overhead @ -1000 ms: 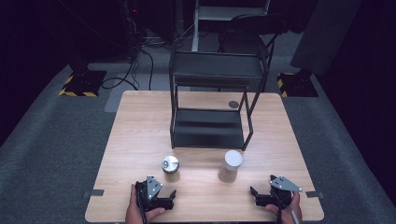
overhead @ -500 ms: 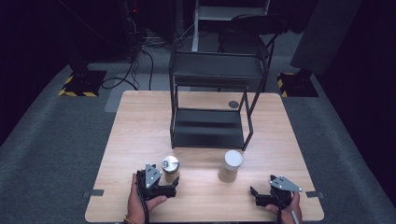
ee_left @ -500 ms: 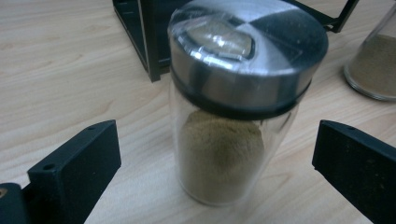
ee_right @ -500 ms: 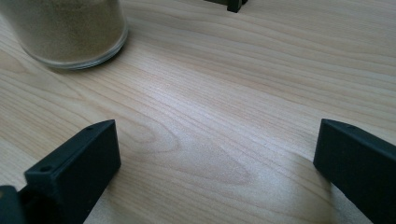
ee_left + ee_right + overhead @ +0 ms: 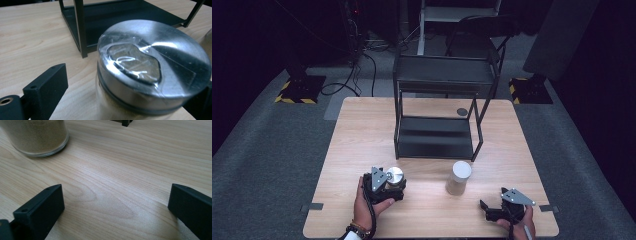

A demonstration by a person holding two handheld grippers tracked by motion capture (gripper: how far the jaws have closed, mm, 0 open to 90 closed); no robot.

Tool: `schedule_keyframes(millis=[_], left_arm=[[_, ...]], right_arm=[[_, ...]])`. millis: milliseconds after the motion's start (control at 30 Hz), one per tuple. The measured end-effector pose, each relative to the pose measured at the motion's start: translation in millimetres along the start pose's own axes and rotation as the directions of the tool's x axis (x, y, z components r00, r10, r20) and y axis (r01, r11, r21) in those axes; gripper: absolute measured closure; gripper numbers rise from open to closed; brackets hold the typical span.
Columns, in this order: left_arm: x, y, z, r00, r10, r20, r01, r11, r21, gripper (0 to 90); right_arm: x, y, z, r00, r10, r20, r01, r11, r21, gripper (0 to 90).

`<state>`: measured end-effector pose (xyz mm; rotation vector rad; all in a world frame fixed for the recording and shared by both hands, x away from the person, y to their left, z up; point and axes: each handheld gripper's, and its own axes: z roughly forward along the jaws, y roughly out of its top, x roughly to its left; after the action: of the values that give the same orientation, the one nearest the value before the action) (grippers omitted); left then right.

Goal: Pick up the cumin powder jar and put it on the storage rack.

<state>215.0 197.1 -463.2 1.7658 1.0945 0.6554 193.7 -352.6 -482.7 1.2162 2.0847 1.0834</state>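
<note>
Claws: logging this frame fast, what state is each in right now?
Left claw: closing around the steel-lidded jar, left pad not touching yet.
Right claw: open, holding nothing, over bare table.

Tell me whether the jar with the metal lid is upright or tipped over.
Upright. The metal-lidded jar stands on its base on the table, lid facing up, with tape across the lid's opening in the left gripper view.

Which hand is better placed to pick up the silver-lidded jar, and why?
Left. The left gripper has the silver-lidded jar between its jaws, which have just been closing. The right gripper sits apart, open over bare table.
</note>
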Motion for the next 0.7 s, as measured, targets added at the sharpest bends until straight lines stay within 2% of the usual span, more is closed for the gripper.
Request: schedule_keyframes(millis=[133, 300, 367, 567, 700], left_arm=[[5.3, -2.5, 4.2, 0.9991, 0.013, 0.041, -0.012, 0.9998, -0.018, 16.9], [9.5, -5.0, 8.2, 0.9971, 0.027, 0.072, -0.024, 0.9989, -0.039, 24.4], [9.6, -6.3, 9.3, 0.9964, 0.033, 0.079, -0.030, 0.9985, -0.047, 30.2], [10.5, -5.2, 9.2, 0.9959, 0.037, 0.082, -0.034, 0.9984, -0.045, 31.2], [11.8, -2.0, 8.7, 0.9966, 0.004, 0.083, -0.002, 0.9995, -0.032, 31.4]], right_arm=[[0.0, 0.0, 0.0, 1.0000, -0.001, 0.000, 0.001, 1.000, 0.000, 0.1], [-0.4, 0.2, 0.1, 1.0000, -0.001, -0.001, 0.001, 1.000, 0.001, 0.1], [-0.5, 0.2, 0.2, 1.0000, -0.001, -0.001, 0.001, 1.000, 0.000, 0.1], [-0.3, 0.3, 0.3, 1.0000, 0.000, 0.000, 0.000, 1.000, 0.000, 0.1], [-0.3, 0.4, 0.3, 1.0000, 0.000, 0.000, 0.000, 1.000, 0.001, 0.1]])
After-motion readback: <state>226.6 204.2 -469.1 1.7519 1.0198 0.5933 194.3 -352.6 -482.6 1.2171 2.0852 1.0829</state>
